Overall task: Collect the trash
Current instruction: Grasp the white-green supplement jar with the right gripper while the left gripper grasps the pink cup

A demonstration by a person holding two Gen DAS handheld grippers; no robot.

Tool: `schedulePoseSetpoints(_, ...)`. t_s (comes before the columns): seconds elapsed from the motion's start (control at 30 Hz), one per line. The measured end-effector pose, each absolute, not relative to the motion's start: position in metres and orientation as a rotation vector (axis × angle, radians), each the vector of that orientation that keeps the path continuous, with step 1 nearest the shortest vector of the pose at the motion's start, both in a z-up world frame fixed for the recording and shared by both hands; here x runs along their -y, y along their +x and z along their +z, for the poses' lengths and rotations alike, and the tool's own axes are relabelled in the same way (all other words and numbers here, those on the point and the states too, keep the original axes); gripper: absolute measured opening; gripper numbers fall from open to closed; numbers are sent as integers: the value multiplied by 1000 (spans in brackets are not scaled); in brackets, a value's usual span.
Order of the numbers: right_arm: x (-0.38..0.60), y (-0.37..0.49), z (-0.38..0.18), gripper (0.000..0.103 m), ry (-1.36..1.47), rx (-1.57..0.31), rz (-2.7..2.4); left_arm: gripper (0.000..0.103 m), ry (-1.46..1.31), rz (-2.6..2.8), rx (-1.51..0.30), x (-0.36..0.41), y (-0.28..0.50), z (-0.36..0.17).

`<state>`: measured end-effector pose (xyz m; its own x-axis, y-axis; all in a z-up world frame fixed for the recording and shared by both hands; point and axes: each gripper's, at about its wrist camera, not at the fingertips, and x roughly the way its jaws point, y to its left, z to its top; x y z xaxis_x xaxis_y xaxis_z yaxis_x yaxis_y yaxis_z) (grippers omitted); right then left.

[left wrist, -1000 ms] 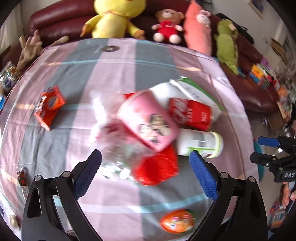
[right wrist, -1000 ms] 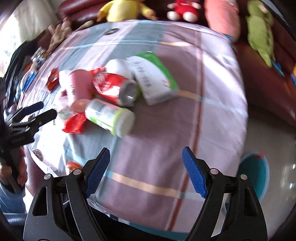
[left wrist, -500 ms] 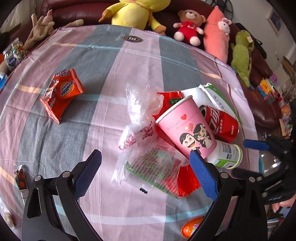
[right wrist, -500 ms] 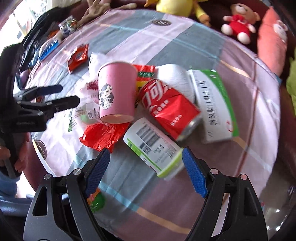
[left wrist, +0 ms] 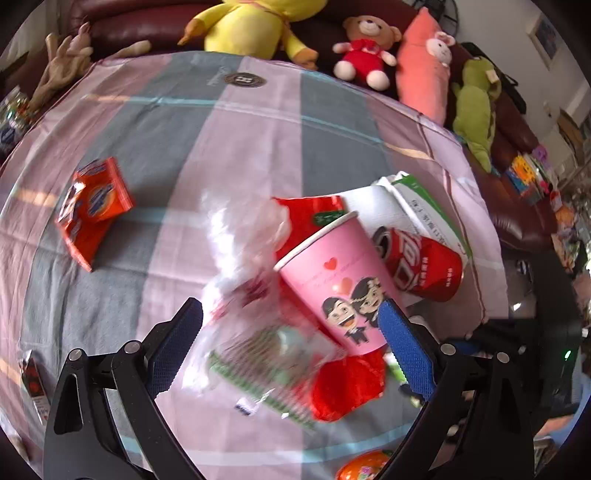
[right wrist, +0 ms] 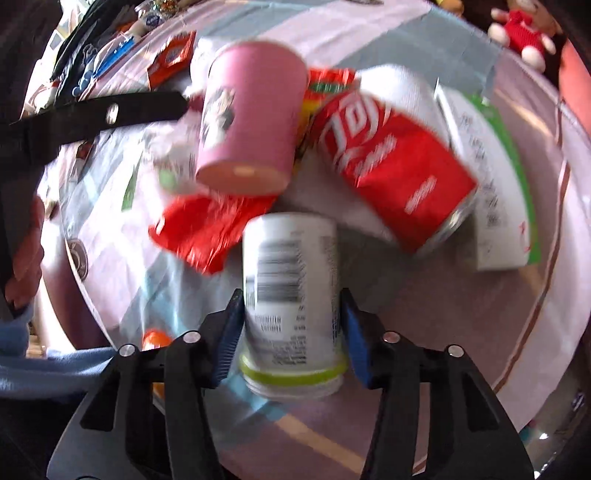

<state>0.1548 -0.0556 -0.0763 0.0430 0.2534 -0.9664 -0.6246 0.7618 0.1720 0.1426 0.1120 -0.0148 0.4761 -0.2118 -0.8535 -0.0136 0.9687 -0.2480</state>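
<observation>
A pile of trash lies on the striped tablecloth [left wrist: 258, 140]. My right gripper [right wrist: 291, 332] is shut on a white bottle with a green band [right wrist: 291, 291], its blue pads against both sides. Behind it lie a pink paper cup [right wrist: 251, 118], a red can [right wrist: 391, 162], a red wrapper [right wrist: 207, 229] and a green-and-white carton [right wrist: 487, 177]. My left gripper [left wrist: 291, 347] is open over a clear plastic bag [left wrist: 255, 295], with the pink cup [left wrist: 340, 291] by its right finger. The red can [left wrist: 421, 262] lies to the right.
An orange snack box [left wrist: 92, 206] lies at the left of the table. An orange egg-shaped toy [left wrist: 365, 467] sits near the front edge. Plush toys [left wrist: 255, 26] line the dark sofa behind. A small packet [left wrist: 33, 384] lies at the left front.
My right gripper has moved in and closed on the white bottle. My left gripper has moved closer to the plastic bag and pink cup, still open.
</observation>
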Motion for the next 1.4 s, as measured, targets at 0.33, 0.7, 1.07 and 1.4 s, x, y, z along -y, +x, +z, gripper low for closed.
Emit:
schedulePoseSetpoints(0.33,111,148,-79,48,-174,-1407,595,96,-215,-106,-1087,-75,173,-27)
schedulePoseSetpoints(0.7,130,156,-81,49,-132,-1400,602,81,-158,-85,-1146,-58,183,-55)
schedulePoseSetpoints(1.07,143,158,-85,48,-69,-1389,603,65,-98,-78,-1095,-48,176,-48)
schedulePoseSetpoints(1.4,173,146,-64,48,27,-1340,580,65,-48,-67,-1036,-39,156,-18)
